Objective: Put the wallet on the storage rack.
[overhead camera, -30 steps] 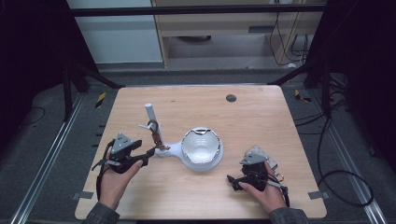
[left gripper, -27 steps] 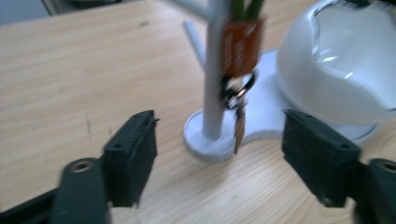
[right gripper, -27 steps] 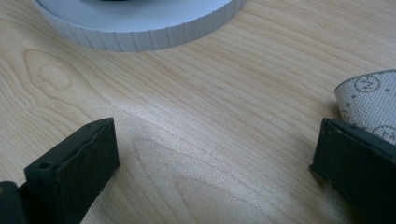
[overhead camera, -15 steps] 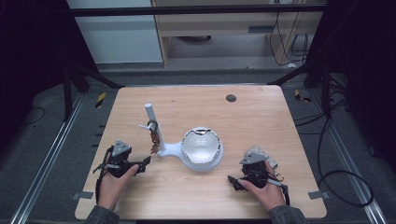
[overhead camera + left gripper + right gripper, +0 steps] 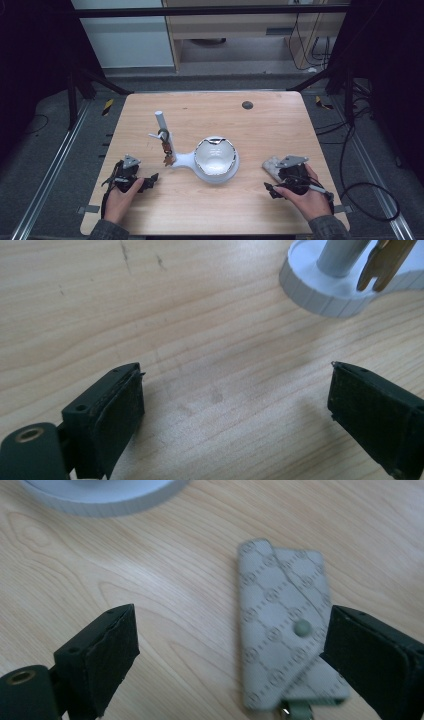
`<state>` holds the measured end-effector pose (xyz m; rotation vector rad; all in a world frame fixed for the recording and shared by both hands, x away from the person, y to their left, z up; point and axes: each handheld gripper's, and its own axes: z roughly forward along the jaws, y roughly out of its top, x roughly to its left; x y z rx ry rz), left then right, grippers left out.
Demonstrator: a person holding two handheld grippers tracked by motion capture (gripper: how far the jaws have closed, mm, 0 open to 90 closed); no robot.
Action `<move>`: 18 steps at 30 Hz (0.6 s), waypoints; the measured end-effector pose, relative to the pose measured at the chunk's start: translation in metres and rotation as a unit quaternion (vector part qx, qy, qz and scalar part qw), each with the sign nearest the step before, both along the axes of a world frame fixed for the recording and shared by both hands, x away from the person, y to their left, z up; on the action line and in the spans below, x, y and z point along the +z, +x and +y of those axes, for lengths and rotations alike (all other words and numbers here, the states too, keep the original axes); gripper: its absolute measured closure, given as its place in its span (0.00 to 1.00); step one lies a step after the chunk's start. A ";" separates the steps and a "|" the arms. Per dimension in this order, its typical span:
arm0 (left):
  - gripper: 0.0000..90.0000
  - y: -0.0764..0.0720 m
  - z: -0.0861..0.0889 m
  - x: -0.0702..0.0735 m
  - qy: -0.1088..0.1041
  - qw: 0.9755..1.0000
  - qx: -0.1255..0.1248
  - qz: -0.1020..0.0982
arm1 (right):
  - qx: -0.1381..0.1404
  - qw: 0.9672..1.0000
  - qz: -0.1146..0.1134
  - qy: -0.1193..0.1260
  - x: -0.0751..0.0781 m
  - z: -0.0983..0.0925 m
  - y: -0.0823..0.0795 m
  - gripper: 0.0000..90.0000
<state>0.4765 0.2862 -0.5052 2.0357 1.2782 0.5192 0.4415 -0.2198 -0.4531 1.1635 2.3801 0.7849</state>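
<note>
Left gripper (image 5: 149,180): lower left of the high view; lower and nearer the table edge than a second ago; jaws just opened wide, nothing between them.
Right gripper (image 5: 270,188): lower right; jaws wide apart, empty.
Grey patterned fabric key pouch (image 5: 287,625): flat on the table, beside the right jaw.
Brass keys (image 5: 167,154): hanging on the white post-and-dish stand (image 5: 182,159), released.
Judgement: keys hung; pouch next.

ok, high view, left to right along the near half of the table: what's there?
left gripper → keys hanging on the stand's post → white bowl → grey patterned key pouch → right gripper, just beside the pouch. Both grippers are open with nothing between the jaws.
</note>
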 end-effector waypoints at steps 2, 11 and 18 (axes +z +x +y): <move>0.07 0.000 -0.001 0.000 0.008 1.000 -0.003 -0.002 | -0.015 1.000 0.023 -0.005 0.002 -0.011 0.005 0.09; 0.05 -0.001 -0.002 -0.003 0.017 1.000 -0.005 -0.012 | -0.039 0.996 0.078 -0.016 0.004 -0.024 0.019 0.12; 0.05 -0.001 -0.002 -0.003 0.018 1.000 -0.007 -0.012 | -0.034 0.994 0.102 -0.023 0.006 -0.025 0.028 0.17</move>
